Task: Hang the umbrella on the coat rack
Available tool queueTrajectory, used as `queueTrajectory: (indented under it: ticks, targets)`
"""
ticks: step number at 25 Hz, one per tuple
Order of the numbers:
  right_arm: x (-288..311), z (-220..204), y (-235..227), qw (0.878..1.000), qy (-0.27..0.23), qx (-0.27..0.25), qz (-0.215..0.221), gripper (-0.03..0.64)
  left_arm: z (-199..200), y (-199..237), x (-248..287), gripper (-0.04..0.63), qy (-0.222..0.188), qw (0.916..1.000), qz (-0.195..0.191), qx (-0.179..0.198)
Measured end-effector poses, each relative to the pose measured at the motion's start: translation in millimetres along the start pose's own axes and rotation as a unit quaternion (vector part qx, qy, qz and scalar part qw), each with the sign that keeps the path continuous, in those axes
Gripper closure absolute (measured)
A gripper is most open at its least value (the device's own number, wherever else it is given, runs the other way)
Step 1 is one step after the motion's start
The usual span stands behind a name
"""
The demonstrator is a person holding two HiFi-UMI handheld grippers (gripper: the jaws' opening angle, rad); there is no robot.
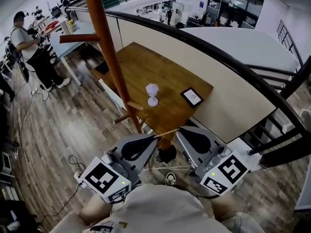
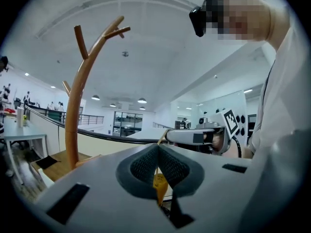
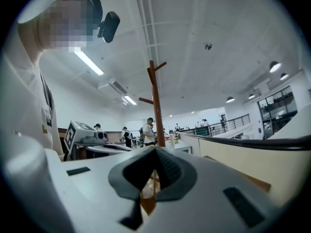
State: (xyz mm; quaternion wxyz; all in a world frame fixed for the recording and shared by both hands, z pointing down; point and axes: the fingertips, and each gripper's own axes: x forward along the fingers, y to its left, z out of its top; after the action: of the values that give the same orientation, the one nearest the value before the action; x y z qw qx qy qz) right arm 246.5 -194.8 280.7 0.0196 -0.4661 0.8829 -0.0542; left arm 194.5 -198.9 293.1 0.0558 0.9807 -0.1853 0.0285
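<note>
A tall wooden coat rack (image 1: 109, 52) rises in front of me, with a short peg (image 1: 135, 106) low on its pole. It also stands in the left gripper view (image 2: 73, 125) and far off in the right gripper view (image 3: 156, 115). The umbrella (image 1: 166, 154) hangs straight down between the grippers, dark below a tan handle (image 2: 159, 186). Its thin tan loop (image 1: 167, 132) runs taut from my left gripper (image 1: 154, 137) to my right gripper (image 1: 181, 130). The jaws of both the left gripper (image 2: 156, 149) and the right gripper (image 3: 154, 152) are shut on the loop's ends.
Behind the rack is a wooden table (image 1: 146, 67) with a white cup (image 1: 152, 95) and a black tablet (image 1: 192, 96). A curved dark railing (image 1: 218, 57) with a pale panel runs behind it. A person (image 1: 34, 47) stands far left; cables (image 1: 73, 161) lie on the floor.
</note>
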Motion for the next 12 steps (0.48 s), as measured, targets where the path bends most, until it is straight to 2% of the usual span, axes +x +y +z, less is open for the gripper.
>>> queueTrajectory:
  ticks: [7, 12]
  targets:
    - [10, -3, -39, 0.997, 0.008, -0.003, 0.08, 0.614, -4, 8, 31, 0.594, 0.001, 0.9962, 0.087, -0.003]
    - [15, -10, -48, 0.993, 0.014, -0.001, 0.121, 0.614, -7, 7, 37, 0.594, 0.007, 0.9917, 0.128, 0.005]
